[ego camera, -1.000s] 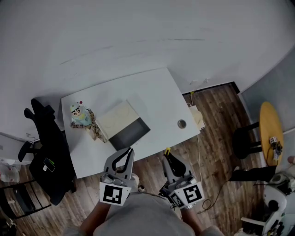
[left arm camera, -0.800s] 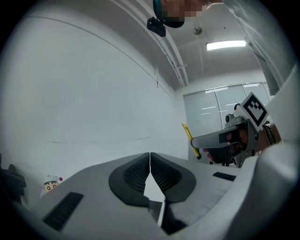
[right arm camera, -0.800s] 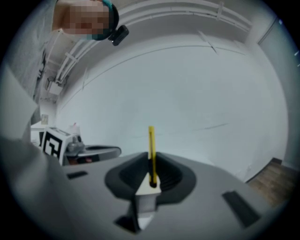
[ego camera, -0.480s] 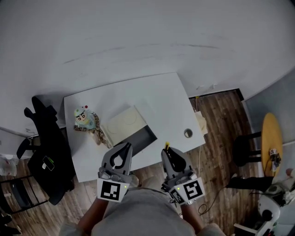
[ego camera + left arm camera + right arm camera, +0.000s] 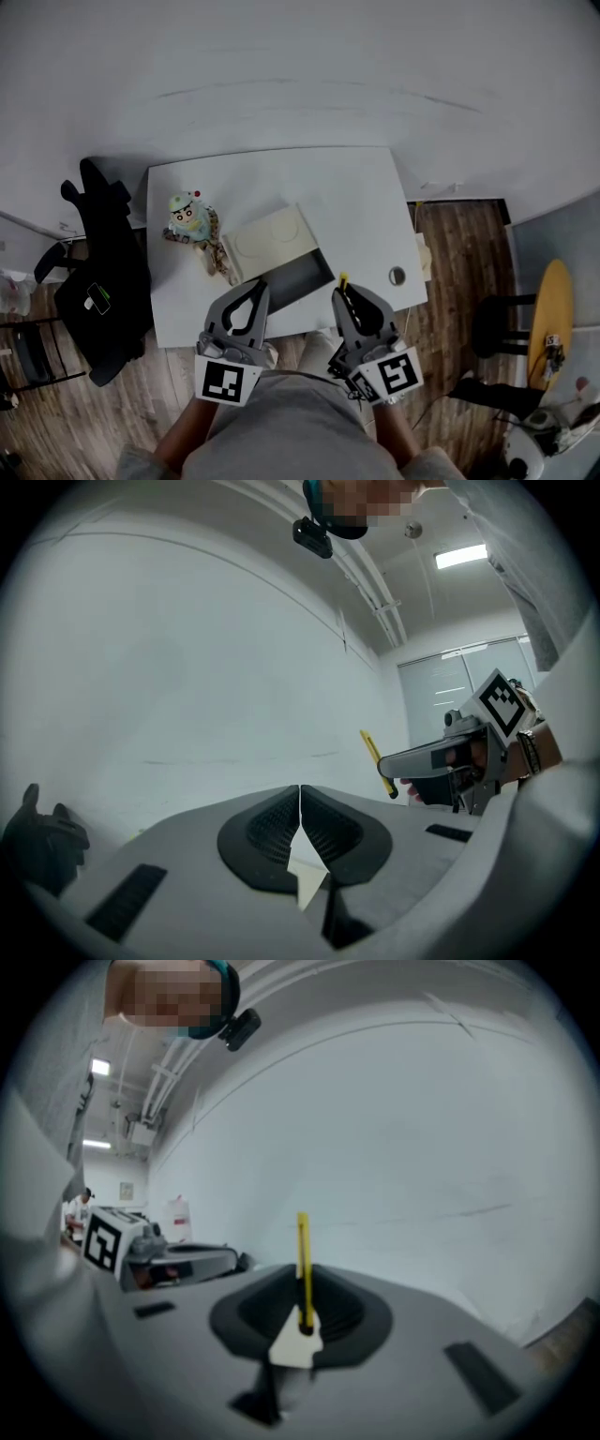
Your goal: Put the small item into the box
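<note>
Table (image 5: 347, 202) and box (image 5: 298, 279) sit a little farther right in the head view than half a second ago, and both grippers hang at the table's near edge much as before.

The right gripper (image 5: 342, 291) pinches a thin yellow stick (image 5: 344, 279), which stands straight up from between the pressed jaws with its dark end down in the grip. The stick is just by the box's near right corner and not inside the box. The left gripper (image 5: 260, 284) has its jaws pressed together on nothing, its tip at the box's near edge. The box is open and dark within, its cream lid (image 5: 270, 238) laid back on the far side. A toy figure (image 5: 190, 217) lies just left of the lid. A small round thing (image 5: 397, 276) sits near the table's right edge, well apart from the box.
</note>
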The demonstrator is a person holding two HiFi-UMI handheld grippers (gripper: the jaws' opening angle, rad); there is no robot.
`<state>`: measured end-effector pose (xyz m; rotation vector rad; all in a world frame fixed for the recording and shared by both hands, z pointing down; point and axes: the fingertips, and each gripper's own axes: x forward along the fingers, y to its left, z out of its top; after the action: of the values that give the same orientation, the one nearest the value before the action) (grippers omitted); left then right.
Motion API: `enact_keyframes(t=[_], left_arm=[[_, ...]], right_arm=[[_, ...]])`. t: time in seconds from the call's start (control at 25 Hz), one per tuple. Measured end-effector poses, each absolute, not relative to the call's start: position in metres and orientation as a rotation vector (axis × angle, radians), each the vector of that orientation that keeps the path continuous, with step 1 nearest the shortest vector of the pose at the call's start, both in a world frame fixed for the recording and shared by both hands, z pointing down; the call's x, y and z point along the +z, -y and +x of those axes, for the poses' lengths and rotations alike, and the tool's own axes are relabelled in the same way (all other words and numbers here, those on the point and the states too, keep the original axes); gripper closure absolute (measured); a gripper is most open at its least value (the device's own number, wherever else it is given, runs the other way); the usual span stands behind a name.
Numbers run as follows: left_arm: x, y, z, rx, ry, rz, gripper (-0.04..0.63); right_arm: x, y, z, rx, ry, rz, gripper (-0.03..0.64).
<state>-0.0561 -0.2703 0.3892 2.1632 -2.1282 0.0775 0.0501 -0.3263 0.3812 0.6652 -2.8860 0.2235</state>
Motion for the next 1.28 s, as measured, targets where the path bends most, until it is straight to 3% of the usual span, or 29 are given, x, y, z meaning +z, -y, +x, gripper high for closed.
enact_keyframes(t=[1.28], left_arm=[[0.41, 0.264, -0.076, 0.076, 2.543, 1.532, 0.56]], right_arm=[[0.44, 0.346, -0.02, 0.053, 2.705, -0.239, 0.545]])
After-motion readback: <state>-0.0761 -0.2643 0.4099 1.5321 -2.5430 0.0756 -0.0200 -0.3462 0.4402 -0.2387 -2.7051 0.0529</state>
